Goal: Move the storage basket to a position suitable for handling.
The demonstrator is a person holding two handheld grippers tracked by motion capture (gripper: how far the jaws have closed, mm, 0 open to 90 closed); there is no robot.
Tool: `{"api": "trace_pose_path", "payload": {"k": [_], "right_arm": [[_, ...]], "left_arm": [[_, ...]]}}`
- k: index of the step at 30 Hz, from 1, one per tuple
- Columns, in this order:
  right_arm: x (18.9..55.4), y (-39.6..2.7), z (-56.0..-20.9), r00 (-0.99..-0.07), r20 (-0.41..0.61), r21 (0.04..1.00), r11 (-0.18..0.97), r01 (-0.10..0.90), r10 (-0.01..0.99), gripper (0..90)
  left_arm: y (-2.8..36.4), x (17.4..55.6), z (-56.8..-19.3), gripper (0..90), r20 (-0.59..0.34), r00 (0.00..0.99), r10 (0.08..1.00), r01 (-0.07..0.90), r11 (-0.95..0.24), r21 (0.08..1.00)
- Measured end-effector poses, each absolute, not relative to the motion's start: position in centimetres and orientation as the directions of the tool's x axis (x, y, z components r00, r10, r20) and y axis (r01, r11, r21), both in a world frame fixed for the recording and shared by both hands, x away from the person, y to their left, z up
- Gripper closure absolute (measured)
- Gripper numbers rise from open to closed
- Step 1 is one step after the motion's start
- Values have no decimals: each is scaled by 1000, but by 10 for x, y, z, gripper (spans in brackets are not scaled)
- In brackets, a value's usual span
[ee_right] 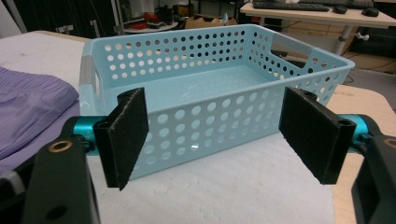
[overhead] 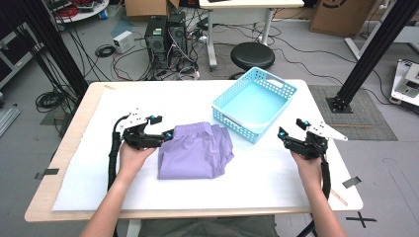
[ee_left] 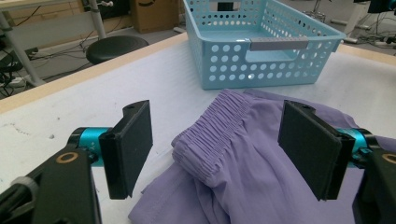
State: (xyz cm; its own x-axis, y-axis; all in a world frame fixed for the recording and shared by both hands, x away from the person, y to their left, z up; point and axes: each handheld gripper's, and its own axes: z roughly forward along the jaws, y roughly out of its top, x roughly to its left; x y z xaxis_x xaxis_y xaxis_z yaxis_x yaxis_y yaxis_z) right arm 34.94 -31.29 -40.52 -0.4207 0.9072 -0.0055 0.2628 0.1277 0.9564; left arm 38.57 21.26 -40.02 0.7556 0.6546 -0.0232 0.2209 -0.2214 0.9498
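- The table [overhead: 74, 163] is the biggest thing; it has a light wooden edge and a white sheet covers most of its top.
- The blue basket [overhead: 284, 89] stands on the white sheet at the far right part of the table. Its walls have many round holes, and nothing is inside it. In the right gripper view its long wall [ee_right: 205, 126] is just in front of the jaws.
- The purple shorts [overhead: 195, 150] lie folded on the sheet, near the middle of the table and just beside the near left corner of the basket. The elastic waistband [ee_left: 210, 135] is gathered and points toward the basket.
- The left gripper [overhead: 165, 129] is at the left edge of the shorts. Its jaws stand wide apart and the waistband lies between them, but the pads do not press on the cloth.
- The right gripper [overhead: 291, 127] is to the right of the basket, near it but apart. Its jaws are also wide apart and hold nothing.
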Motion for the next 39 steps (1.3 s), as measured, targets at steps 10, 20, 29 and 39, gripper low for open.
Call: {"api": "trace_pose_path", "payload": {"k": [10,20,29,39], "right_arm": [[346,-315,-407,-454,3,961,123,247,891,243],[351,-287,-418,-549,2,939,187,288,836,222],[368,-265,-431,-539,-14,902,244,358,842,233],[378,-254,-434,-561,-18,891,268,367,828,343]], "left_arm": [[208,387,-401,262,-27,760,650,221,-220,950],[211,388,-402,262,-36,753,658,235,-217,947],[210,389,-405,262,-36,753,657,243,-226,943],[208,391,-408,262,-42,756,654,254,-233,939]]}}
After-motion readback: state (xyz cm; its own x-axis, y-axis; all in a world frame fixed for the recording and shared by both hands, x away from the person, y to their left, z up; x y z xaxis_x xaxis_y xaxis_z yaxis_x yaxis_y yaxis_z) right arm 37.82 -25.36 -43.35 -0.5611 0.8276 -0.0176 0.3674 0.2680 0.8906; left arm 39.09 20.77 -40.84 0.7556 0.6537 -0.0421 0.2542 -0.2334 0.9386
